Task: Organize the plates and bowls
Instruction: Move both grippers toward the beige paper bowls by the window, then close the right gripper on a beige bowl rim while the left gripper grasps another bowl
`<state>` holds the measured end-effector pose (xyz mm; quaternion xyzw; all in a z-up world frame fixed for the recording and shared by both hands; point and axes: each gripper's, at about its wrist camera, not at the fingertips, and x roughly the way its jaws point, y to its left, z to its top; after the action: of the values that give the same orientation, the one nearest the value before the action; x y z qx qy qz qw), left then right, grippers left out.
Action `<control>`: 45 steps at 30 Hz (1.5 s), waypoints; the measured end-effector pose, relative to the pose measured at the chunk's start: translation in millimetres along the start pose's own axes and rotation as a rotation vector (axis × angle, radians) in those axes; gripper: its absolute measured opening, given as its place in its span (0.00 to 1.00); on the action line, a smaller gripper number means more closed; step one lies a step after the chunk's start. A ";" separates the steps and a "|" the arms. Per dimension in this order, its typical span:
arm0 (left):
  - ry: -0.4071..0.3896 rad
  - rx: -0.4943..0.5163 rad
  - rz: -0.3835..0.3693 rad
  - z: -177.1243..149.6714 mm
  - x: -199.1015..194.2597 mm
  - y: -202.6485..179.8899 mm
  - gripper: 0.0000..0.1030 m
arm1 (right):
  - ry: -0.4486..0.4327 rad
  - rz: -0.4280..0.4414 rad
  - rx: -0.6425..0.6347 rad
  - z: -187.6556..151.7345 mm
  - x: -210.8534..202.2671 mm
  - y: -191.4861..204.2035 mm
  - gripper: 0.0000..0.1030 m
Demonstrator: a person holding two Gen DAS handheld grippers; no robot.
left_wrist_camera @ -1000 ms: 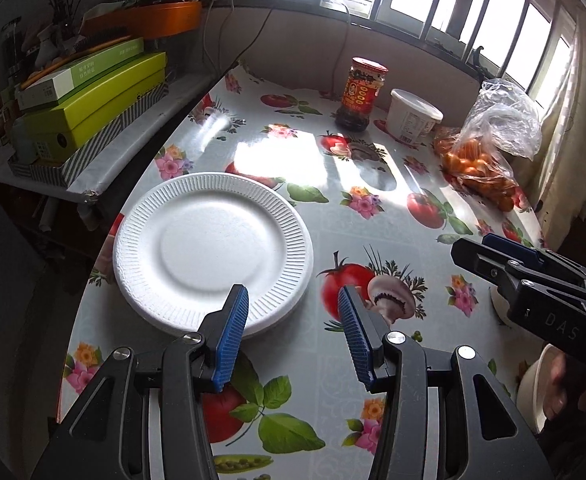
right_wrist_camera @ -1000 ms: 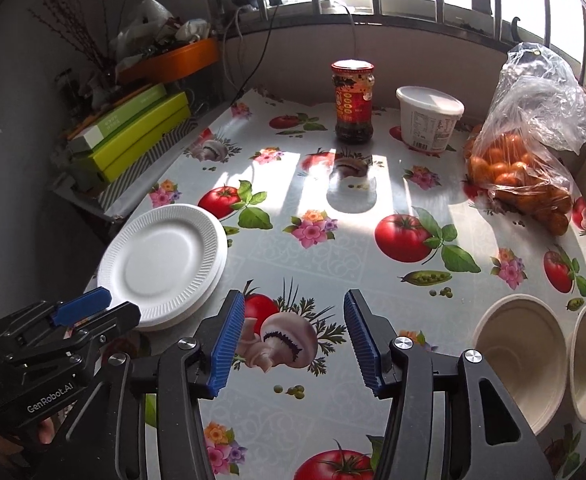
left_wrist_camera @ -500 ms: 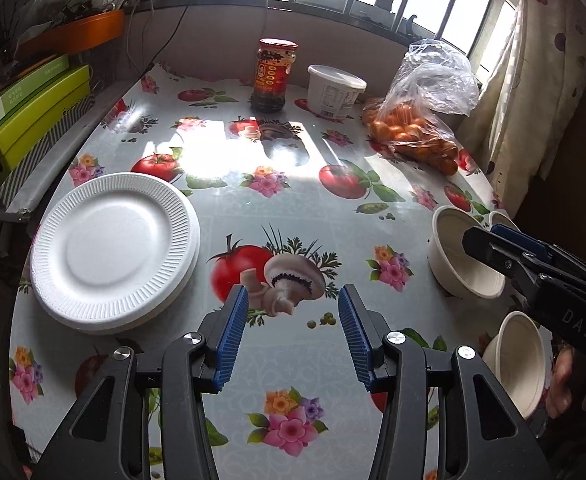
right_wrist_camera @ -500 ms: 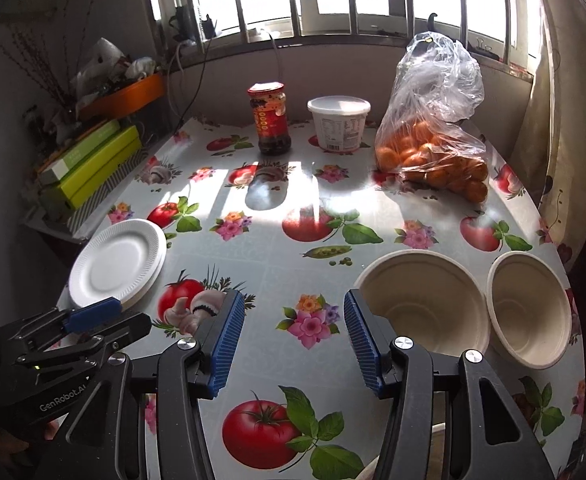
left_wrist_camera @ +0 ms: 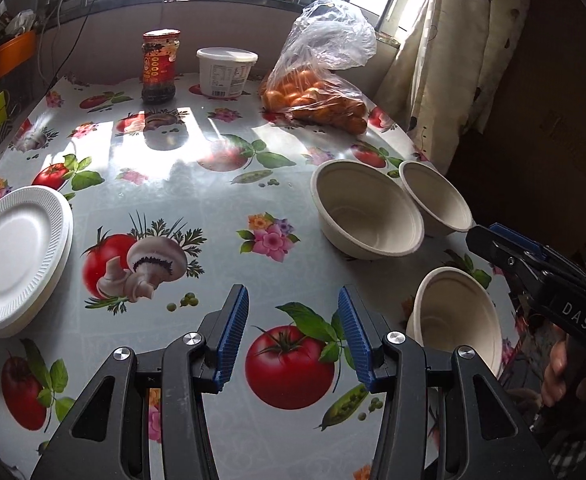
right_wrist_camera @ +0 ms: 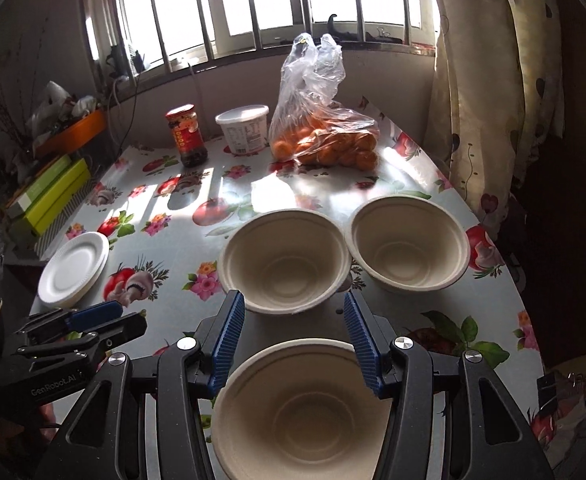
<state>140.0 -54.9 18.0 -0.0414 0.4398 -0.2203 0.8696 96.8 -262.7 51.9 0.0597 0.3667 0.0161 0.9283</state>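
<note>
The tablecloth [left_wrist_camera: 197, 208] is looking like glossy vinyl, printed with vegetables and flowers and throwing back hard glare from the window. The stacked plates [left_wrist_camera: 11, 258] are showing as matt white foam with finely ribbed rims. The three bowls [right_wrist_camera: 285, 260] are appearing as matt beige moulded pulp, smooth inside with faint rings. The bag of oranges [right_wrist_camera: 321, 120] is crinkling as thin clear plastic. The jar [left_wrist_camera: 160, 66] is shining like glass, and the tub [left_wrist_camera: 227, 72] is reading as smooth white plastic. The curtain [right_wrist_camera: 489, 92] is hanging as soft patterned cloth.
</note>
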 end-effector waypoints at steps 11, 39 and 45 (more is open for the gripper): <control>0.042 0.070 -0.053 -13.5 17.1 -35.5 0.47 | -0.014 -0.083 0.055 -41.7 -21.7 -46.2 0.50; 0.126 0.077 -0.177 -40.7 34.0 -75.3 0.47 | 0.026 0.060 0.154 -87.0 -21.6 -81.7 0.23; 0.121 0.079 -0.162 -41.2 31.8 -77.4 0.47 | 0.042 0.086 0.155 -89.5 -16.6 -80.4 0.16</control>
<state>97.3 -132.8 -10.3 -0.0288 0.4779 -0.3091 0.8217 22.4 -334.8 -11.4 0.1469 0.3833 0.0286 0.9114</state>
